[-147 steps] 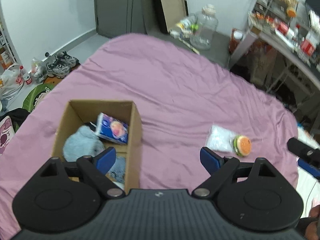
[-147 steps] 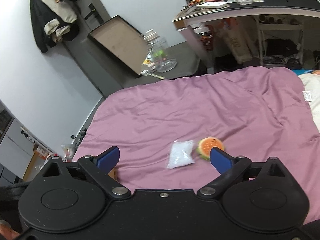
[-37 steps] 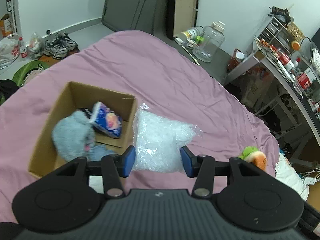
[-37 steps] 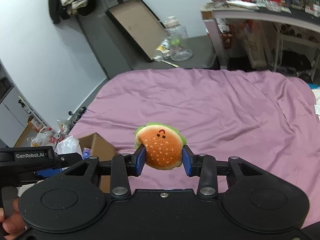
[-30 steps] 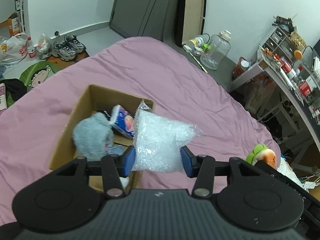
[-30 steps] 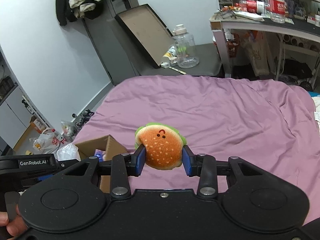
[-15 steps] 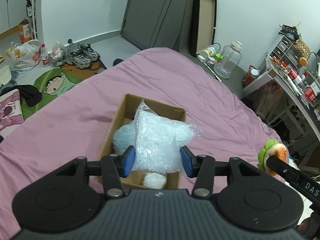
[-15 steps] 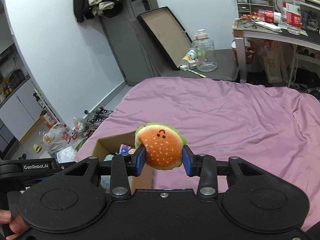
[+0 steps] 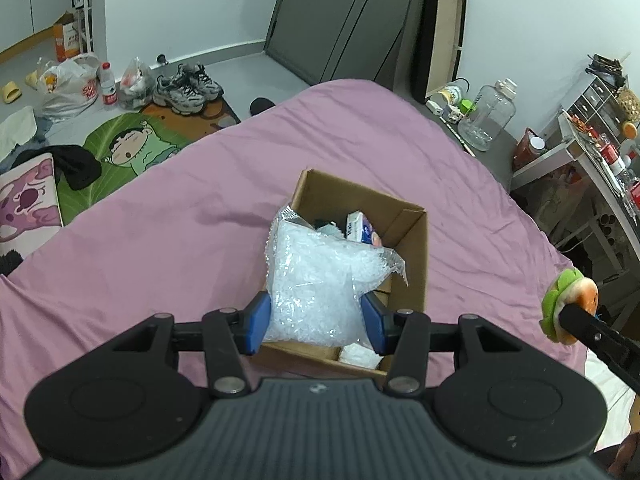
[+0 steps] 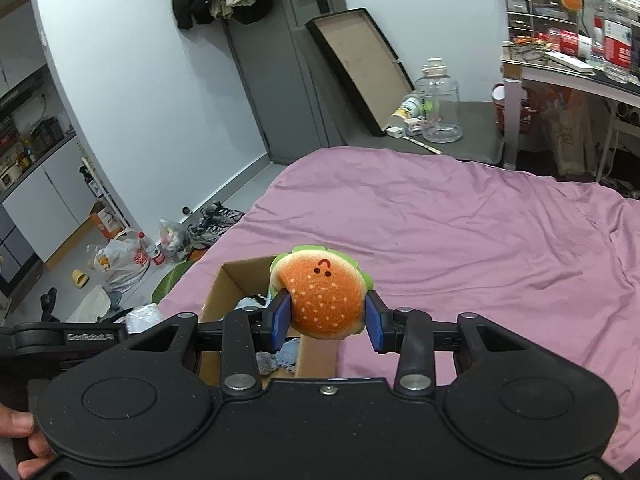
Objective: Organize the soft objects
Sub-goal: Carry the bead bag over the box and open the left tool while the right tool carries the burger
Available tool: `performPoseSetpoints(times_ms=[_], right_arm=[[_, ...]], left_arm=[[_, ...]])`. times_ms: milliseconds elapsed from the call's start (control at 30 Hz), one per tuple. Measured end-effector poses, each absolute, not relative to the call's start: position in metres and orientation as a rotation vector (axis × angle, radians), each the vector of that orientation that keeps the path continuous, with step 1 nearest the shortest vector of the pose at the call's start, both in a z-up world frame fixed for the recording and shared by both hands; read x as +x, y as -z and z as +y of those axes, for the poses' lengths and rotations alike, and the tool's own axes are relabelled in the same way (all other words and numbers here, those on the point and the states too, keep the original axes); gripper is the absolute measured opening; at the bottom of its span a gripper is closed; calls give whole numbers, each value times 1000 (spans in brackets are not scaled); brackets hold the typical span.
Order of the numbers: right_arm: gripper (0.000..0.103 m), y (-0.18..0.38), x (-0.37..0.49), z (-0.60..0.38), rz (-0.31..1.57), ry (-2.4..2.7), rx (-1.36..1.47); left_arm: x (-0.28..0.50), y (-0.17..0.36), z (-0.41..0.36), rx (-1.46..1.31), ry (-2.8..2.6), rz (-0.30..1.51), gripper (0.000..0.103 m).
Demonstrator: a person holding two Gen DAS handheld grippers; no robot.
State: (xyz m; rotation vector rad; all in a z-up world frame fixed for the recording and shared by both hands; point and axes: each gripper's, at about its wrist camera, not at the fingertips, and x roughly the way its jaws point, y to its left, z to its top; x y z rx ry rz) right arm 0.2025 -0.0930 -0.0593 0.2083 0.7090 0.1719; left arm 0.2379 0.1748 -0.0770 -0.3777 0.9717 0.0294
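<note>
A crinkled clear plastic bag (image 9: 316, 276), stuffed with small white bits and puffed into a soft pillow shape, is clamped between the blue pads of the left gripper (image 9: 316, 322), whose black arms are drawn in narrow around it. The bag is held over the near half of an open brown cardboard box (image 9: 412, 256), and much of the box's inside is hidden by it. Past the bag, a printed tissue pack (image 9: 360, 228) and a patch of pale blue fluffy fabric (image 9: 331, 230) can be seen in the far part of the box, and something white (image 9: 360, 356) shows at the near corner. A round plush burger (image 10: 322, 294), with an orange velvety bun dotted with pale seeds and a green frill at its rim, is gripped at both sides by the right gripper (image 10: 324, 322). In the right wrist view the burger is seen in front of the box's near right corner; whether it is over the opening cannot be told. In the left wrist view the same toy is seen well to the right of the box, above the sheet. The box rests on a smooth, lightly wrinkled mauve sheet (image 9: 168, 240) covering a bed, with wide bare fabric on every side of it. The bed's far edge is bordered by grey floor, where a clear plastic jug (image 10: 440, 108) stands.
</note>
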Motion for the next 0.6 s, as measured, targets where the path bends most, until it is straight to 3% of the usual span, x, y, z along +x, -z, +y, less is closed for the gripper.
performPoseSetpoints(times_ms=[600], right_arm=[[38, 93, 236, -59, 819, -218, 192]], left_arm=[[277, 130, 172, -362, 4, 1098, 52]])
